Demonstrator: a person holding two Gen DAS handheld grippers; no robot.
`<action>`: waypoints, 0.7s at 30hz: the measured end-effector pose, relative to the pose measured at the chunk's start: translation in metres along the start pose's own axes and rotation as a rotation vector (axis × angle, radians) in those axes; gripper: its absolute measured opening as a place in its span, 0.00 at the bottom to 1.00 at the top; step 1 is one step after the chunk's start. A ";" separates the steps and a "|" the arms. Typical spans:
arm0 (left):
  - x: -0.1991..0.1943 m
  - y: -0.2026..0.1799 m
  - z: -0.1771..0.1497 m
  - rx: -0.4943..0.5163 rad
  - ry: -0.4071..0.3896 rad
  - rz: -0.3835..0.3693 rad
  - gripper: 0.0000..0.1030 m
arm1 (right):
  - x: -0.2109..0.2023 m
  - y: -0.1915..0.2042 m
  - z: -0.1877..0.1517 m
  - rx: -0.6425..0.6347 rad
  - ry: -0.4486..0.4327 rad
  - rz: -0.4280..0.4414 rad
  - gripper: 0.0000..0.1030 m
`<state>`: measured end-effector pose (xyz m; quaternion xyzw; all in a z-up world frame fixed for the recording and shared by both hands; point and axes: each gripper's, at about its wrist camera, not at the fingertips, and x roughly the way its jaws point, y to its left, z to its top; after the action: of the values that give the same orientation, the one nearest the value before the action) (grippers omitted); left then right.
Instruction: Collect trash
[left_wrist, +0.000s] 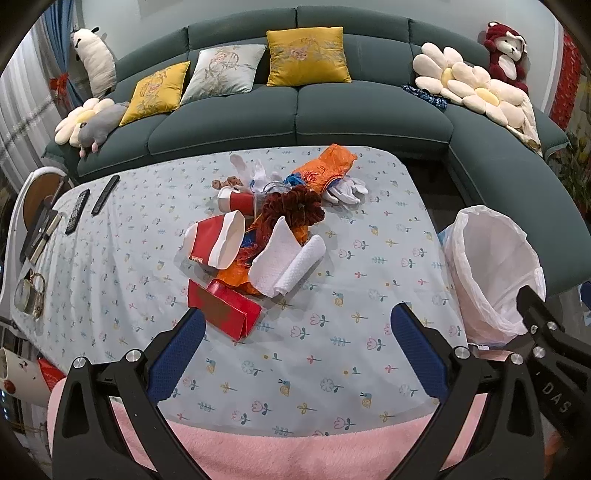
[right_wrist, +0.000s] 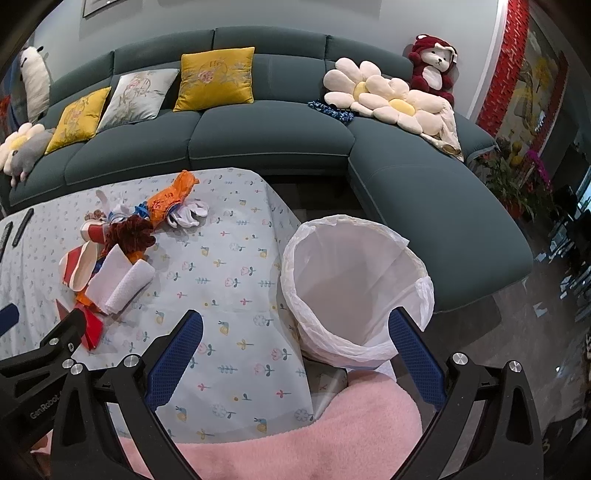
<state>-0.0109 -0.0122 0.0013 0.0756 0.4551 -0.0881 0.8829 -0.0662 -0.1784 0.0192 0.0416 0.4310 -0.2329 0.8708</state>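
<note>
A pile of trash lies mid-table: a flattened red carton (left_wrist: 223, 314), a crushed red-and-white paper cup (left_wrist: 218, 240), a second red cup (left_wrist: 236, 201), folded white paper towel (left_wrist: 284, 260), orange wrappers (left_wrist: 325, 168), a dark red scrunchy tangle (left_wrist: 295, 205) and white gloves (left_wrist: 347, 192). A white-lined trash bin (right_wrist: 351, 284) stands off the table's right edge, also in the left wrist view (left_wrist: 487, 266). My left gripper (left_wrist: 295, 325) is open and empty, just short of the red carton. My right gripper (right_wrist: 295, 328) is open and empty, above the table edge beside the bin.
Remote controls (left_wrist: 90, 203) and small items lie at the table's left end. A dark green sofa (left_wrist: 295, 110) with cushions and plush toys curves behind and to the right. A pink fluffy cloth (left_wrist: 295, 454) covers the near edge. The pile also shows in the right wrist view (right_wrist: 118, 258).
</note>
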 end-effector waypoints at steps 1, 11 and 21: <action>0.002 0.002 0.001 -0.002 0.004 -0.004 0.93 | 0.000 0.000 -0.001 0.004 -0.001 0.000 0.93; 0.027 0.041 0.003 -0.045 0.008 0.012 0.93 | 0.010 0.019 0.008 -0.026 0.001 -0.001 0.93; 0.073 0.110 -0.004 -0.204 0.075 0.053 0.93 | 0.034 0.070 0.018 -0.060 0.023 0.081 0.93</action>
<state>0.0523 0.0899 -0.0550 0.0005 0.4924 -0.0147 0.8703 -0.0045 -0.1332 -0.0045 0.0353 0.4457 -0.1837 0.8754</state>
